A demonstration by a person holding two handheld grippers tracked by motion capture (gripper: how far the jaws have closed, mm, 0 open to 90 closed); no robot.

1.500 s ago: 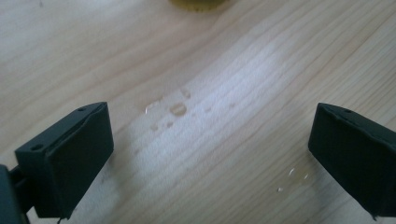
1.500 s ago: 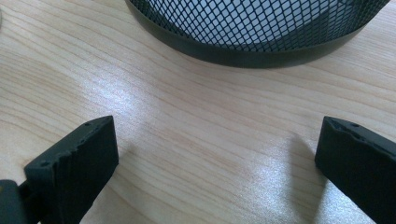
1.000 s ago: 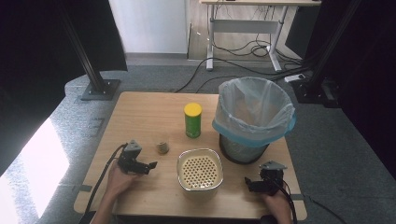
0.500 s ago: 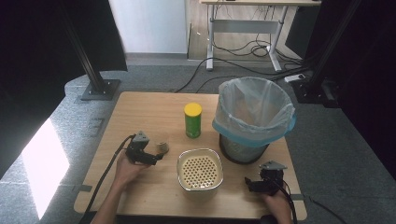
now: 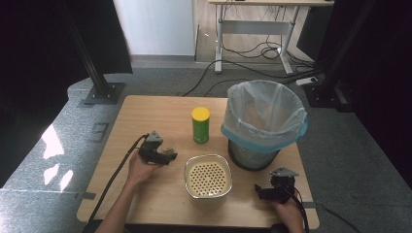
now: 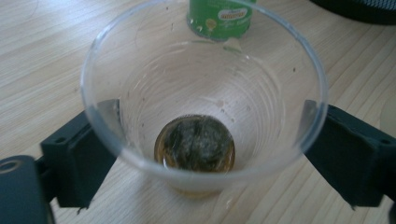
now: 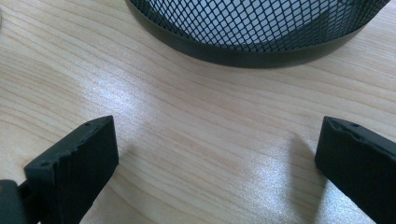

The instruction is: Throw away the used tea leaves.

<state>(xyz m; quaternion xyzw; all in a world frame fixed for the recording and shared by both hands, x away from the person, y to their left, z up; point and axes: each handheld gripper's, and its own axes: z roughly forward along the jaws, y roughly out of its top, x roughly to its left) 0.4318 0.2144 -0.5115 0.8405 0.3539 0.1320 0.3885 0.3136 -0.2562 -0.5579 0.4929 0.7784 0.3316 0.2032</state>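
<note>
A clear plastic cup (image 6: 205, 70) stands on the wooden table (image 5: 145, 116) with a wet brown tea bag (image 6: 194, 142) and a little brown liquid at its bottom. My left gripper (image 6: 205, 140) straddles the cup; its jaws have just been closing and both pads now touch the cup's walls. In the high view the left gripper (image 5: 167, 156) and the small cup (image 5: 169, 151) sit left of centre. My right gripper (image 5: 260, 191) rests near the front right edge, open, with bare wood between its jaws (image 7: 217, 140).
A green can with a yellow lid (image 5: 200, 125) stands behind the cup. A cream perforated strainer bowl (image 5: 208, 159) sits at front centre. A black mesh bin lined with a pale bag (image 5: 265, 121) stands at the right, its base (image 7: 252, 37) just ahead of the right gripper.
My left gripper has moved right and away from the person to the cup, and its jaws now enclose it. The right gripper has stayed in place.
</note>
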